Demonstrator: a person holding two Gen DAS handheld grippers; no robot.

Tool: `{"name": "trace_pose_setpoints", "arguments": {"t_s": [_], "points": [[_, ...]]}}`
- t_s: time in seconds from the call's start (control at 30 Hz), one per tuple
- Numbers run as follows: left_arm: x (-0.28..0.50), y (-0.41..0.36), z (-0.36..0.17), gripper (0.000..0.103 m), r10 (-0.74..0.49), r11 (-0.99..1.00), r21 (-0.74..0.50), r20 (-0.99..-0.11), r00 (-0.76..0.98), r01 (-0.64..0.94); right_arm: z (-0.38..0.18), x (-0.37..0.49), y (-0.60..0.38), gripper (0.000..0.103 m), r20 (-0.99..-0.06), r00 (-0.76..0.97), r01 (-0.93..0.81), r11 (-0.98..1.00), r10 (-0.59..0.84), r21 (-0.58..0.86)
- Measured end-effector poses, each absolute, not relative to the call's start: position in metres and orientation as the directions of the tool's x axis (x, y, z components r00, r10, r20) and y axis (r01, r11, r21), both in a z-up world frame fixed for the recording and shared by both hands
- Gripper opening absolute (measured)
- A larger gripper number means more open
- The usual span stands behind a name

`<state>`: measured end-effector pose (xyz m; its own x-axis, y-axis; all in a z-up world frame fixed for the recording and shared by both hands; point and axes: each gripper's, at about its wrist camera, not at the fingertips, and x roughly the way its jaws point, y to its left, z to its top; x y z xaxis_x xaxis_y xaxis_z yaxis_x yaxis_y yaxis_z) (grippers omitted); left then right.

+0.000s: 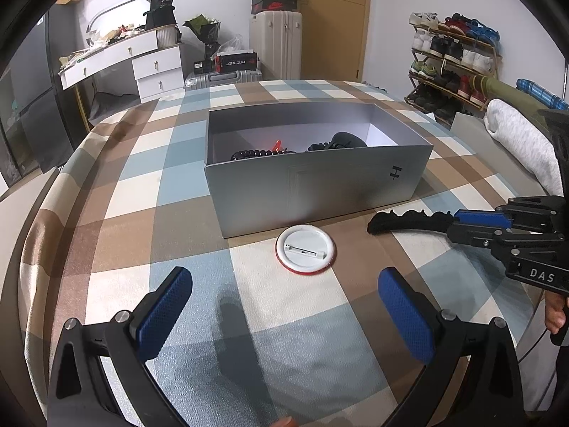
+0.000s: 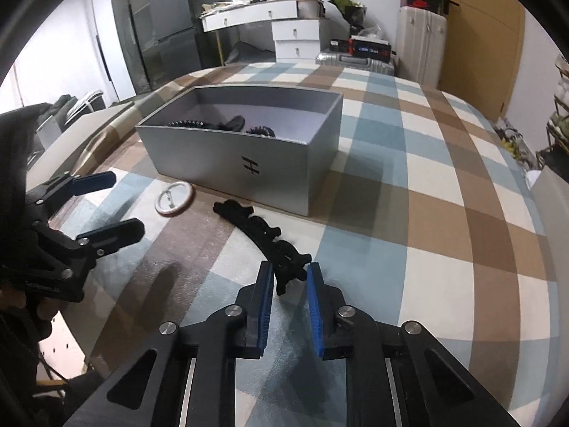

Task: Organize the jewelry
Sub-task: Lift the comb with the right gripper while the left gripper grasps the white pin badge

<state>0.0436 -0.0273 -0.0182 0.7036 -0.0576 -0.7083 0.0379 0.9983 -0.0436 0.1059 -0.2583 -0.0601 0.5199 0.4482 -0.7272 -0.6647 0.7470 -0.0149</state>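
Note:
A grey open box point(image 1: 320, 181) point(image 2: 227, 156) stands on the checked bedspread and holds several dark jewelry pieces point(image 1: 263, 152) point(image 2: 227, 124). A round white badge with a red rim point(image 1: 306, 251) point(image 2: 175, 198) lies pin side up in front of the box. A black curved headband point(image 1: 409, 220) point(image 2: 259, 235) lies on the cover right of the badge. My left gripper point(image 1: 284, 306) point(image 2: 121, 203) is open and empty, just short of the badge. My right gripper point(image 2: 290, 277) point(image 1: 458, 222) has its jaws narrowed around the headband's near end, with a small gap still showing.
The checked bedspread point(image 1: 142, 213) covers the bed. A grey pillow point(image 1: 515, 142) lies at the bed's right edge. A white dresser point(image 1: 142, 64), suitcases point(image 1: 275, 46) and a shoe rack point(image 1: 451, 64) stand beyond the bed.

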Motion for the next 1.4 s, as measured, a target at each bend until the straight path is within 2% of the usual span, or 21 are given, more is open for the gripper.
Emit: {"name": "trace_pose_setpoints", "arguments": {"t_s": [0.5,0.77,0.93,1.2,1.27,1.37,1.4], "points": [[0.046,-0.026,-0.019,0.102,-0.05,0.999,-0.042,-0.716,0.696,0.027,-0.028,0.093,-0.268,0.017,-0.615,0.544,-0.692,0.72,0.571,0.055],[0.064,-0.031,-0.025,0.101,-0.019,1.0,-0.026,-0.766,0.642,-0.002,-0.021,0.089,-0.267,0.017,-0.599,0.542,-0.7,0.711,0.59,0.067],[0.064,-0.038,-0.029,0.082,-0.035,0.999,-0.012,-0.786,0.618,0.042,-0.019,0.089,-0.27,0.017,-0.592,0.543,-0.698,0.712,0.596,0.077],[0.066,-0.041,-0.027,0.068,-0.053,0.998,-0.014,-0.777,0.627,0.068,-0.014,0.088,-0.276,0.017,-0.582,0.546,-0.695,0.714,0.602,0.087],[0.068,-0.042,-0.026,0.061,-0.059,0.997,-0.014,-0.774,0.63,0.075,-0.012,0.088,-0.279,0.017,-0.576,0.549,-0.693,0.715,0.605,0.089],[0.068,-0.042,-0.025,0.038,-0.062,0.997,-0.016,-0.766,0.64,0.077,-0.008,0.087,-0.281,0.017,-0.565,0.555,-0.693,0.715,0.611,0.092],[0.067,-0.042,-0.024,0.036,-0.064,0.997,-0.017,-0.764,0.642,0.079,-0.008,0.087,-0.282,0.017,-0.562,0.555,-0.694,0.714,0.613,0.093]]}}
